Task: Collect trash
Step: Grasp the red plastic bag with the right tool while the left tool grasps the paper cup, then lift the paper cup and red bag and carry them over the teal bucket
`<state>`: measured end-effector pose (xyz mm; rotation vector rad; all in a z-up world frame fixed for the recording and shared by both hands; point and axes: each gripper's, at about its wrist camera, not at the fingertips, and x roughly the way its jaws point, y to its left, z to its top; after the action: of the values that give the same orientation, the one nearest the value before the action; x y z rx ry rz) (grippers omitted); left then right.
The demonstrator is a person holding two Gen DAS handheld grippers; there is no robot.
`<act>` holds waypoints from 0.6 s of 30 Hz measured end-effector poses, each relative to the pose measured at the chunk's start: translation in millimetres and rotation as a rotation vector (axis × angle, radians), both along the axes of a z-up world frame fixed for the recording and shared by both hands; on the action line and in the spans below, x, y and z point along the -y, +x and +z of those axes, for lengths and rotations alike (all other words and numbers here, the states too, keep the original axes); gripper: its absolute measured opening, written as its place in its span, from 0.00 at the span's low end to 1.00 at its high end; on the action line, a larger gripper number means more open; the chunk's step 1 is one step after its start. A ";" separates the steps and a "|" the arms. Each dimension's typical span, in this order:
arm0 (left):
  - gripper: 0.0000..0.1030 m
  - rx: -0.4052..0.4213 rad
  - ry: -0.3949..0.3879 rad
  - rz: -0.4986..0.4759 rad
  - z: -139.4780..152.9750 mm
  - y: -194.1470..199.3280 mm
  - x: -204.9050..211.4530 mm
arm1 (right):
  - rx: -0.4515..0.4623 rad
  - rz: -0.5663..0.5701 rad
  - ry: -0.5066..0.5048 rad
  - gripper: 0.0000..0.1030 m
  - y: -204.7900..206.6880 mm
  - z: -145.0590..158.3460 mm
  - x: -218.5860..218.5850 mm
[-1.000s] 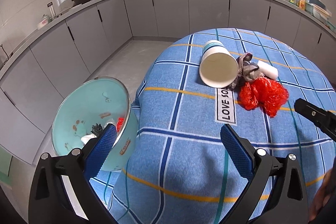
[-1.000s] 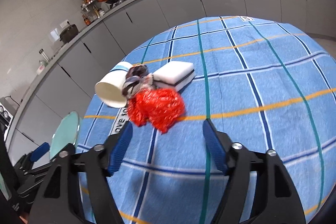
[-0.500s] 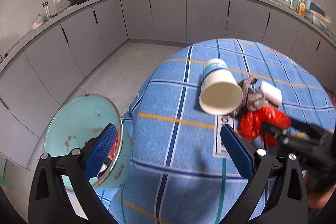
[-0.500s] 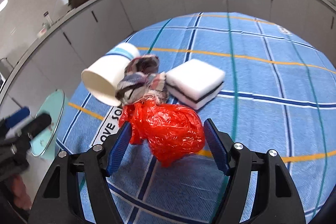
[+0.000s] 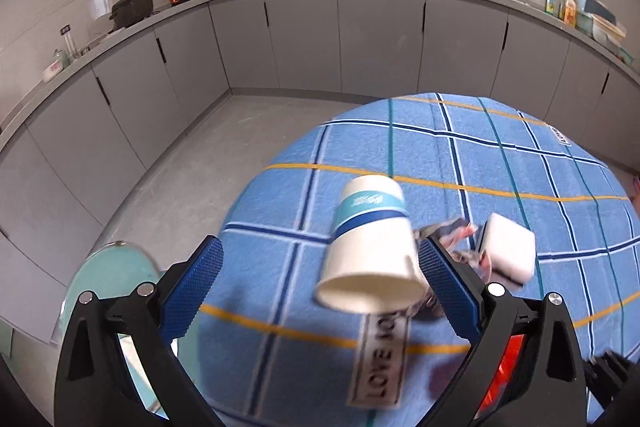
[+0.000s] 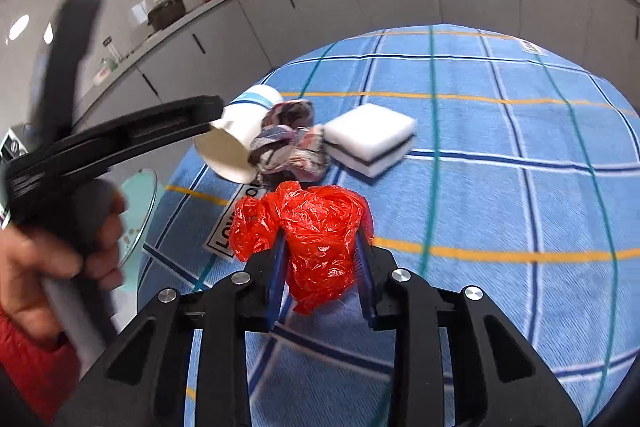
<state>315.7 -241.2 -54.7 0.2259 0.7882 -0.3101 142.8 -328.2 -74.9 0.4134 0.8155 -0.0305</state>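
A crumpled red plastic bag (image 6: 316,227) lies on the blue checked tablecloth (image 6: 500,187). My right gripper (image 6: 320,251) is closing, and its pads squeeze the bag on both sides. Just beyond lie a patterned crumpled wrapper (image 6: 288,147), a white sponge with a black layer (image 6: 372,139) and a white paper cup with a blue band (image 6: 236,143), tipped on its side. My left gripper (image 5: 320,251) is open, with the cup (image 5: 372,259) in front of it, close to the right finger. One of its fingers (image 6: 168,119) reaches the cup's rim in the right wrist view.
A teal bin (image 5: 108,279) with a metal rim stands on the floor off the table's left edge. A person's hand (image 6: 48,259) in a red sleeve holds the left gripper. Grey kitchen cabinets (image 5: 304,35) curve around the back. A "LOVE" label (image 5: 380,359) is sewn on the cloth.
My left gripper swung right from over the bin to the paper cup. My right gripper moved onto the red bag and its jaws narrowed around it.
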 end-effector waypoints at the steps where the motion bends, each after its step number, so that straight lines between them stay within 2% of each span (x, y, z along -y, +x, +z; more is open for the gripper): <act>1: 0.90 -0.006 0.006 0.001 -3.2 2.9 4.3 | 0.000 -0.008 0.006 0.31 -3.0 -0.1 3.2; 4: 0.81 -0.047 0.009 0.014 -16.8 15.2 14.3 | -0.004 -0.026 0.009 0.31 -4.9 -0.4 10.5; 8: 0.76 -0.119 -0.012 0.023 -35.6 26.1 19.8 | -0.015 -0.045 0.033 0.31 -8.6 -4.6 14.3; 10: 0.75 -0.126 0.005 0.020 -44.3 26.8 21.8 | -0.016 -0.046 0.038 0.31 -9.2 -4.2 14.1; 13: 0.63 -0.137 0.008 0.009 -53.2 25.2 22.8 | -0.015 -0.051 0.040 0.31 -9.4 -3.1 13.0; 18: 0.56 -0.119 -0.014 -0.011 -47.6 16.4 16.4 | -0.002 -0.059 0.043 0.31 -12.5 1.5 12.1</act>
<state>332.0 -257.6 -102.3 0.2003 0.9020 -0.3415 130.2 -340.2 -73.4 0.4782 0.8066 -0.0685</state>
